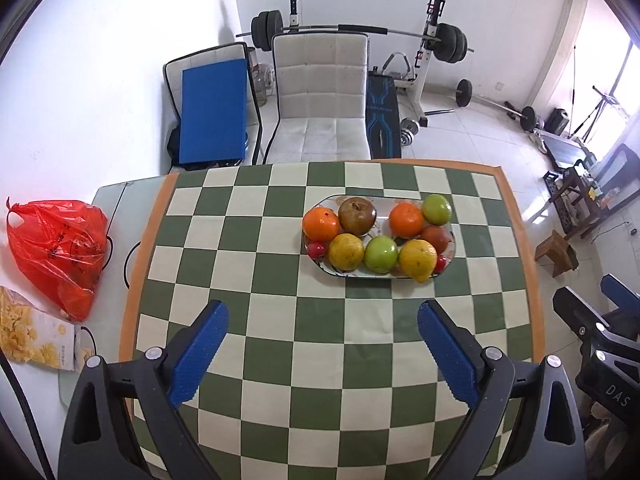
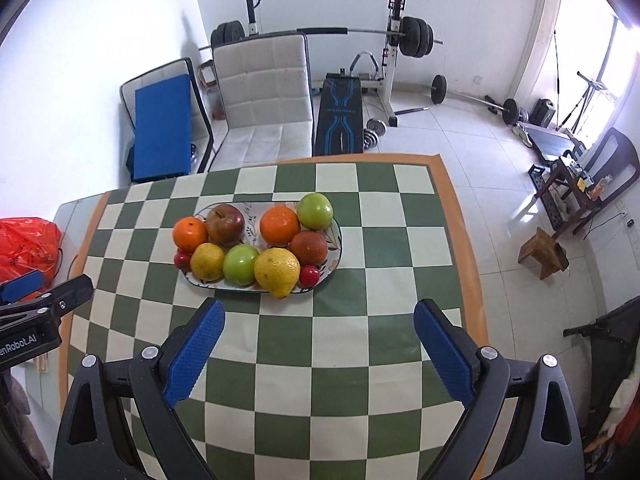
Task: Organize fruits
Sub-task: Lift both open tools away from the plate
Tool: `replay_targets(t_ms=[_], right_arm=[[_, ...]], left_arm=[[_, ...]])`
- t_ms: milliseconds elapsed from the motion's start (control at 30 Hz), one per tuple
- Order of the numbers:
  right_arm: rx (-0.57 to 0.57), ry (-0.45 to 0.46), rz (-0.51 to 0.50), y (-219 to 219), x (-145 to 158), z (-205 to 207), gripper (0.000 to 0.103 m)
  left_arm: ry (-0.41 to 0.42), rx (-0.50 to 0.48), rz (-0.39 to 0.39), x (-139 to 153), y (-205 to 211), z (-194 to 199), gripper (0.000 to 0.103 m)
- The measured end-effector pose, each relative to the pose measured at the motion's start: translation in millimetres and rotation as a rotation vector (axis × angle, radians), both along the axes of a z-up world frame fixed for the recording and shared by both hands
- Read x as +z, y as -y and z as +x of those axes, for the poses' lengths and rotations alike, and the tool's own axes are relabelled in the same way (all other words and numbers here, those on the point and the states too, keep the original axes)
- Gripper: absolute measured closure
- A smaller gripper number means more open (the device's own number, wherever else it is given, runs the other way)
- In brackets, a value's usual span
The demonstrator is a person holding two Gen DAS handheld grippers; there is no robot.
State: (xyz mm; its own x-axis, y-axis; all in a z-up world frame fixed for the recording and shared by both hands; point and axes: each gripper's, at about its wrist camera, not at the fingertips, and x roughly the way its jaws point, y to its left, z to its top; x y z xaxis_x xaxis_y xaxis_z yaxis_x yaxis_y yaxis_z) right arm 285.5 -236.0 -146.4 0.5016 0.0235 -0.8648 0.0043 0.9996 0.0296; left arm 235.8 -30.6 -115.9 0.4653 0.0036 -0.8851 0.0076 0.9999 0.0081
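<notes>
An oval patterned plate (image 1: 356, 200) (image 2: 338, 258) on the green-and-cream checked tablecloth holds several fruits: two oranges (image 1: 320, 224) (image 2: 279, 226), two lemons (image 1: 417, 259) (image 2: 277, 267), two green apples (image 1: 381, 254) (image 2: 315, 211), a dark red apple (image 1: 357, 216) (image 2: 225, 223), a reddish fruit (image 2: 308, 247) and two small red ones (image 2: 309, 275). My left gripper (image 1: 323, 312) is open above the cloth, short of the plate and empty. My right gripper (image 2: 319, 310) is also open and empty, just in front of the plate's near rim.
A red plastic bag (image 1: 56, 248) and a snack packet (image 1: 28, 336) lie off the cloth at the table's left. A white chair (image 1: 320, 92) stands behind the table, with a blue pad (image 1: 212, 112) and a barbell rack (image 1: 432, 40) beyond. The other gripper's body (image 2: 36, 312) shows at left.
</notes>
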Motion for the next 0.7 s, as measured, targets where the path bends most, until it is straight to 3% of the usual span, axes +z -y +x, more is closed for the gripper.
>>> replay_targets(t_ms=[333, 700], right_arm=[[0.021, 0.109, 0.030, -1, 81, -66, 0.005], [0.048, 0.188, 0.037, -6, 142, -116, 0.005]], left_arm=[[0.091, -0.011, -0.008, 56, 4, -45, 0.006], [0.136, -0.032, -0.020, 85, 12, -76, 0.006]])
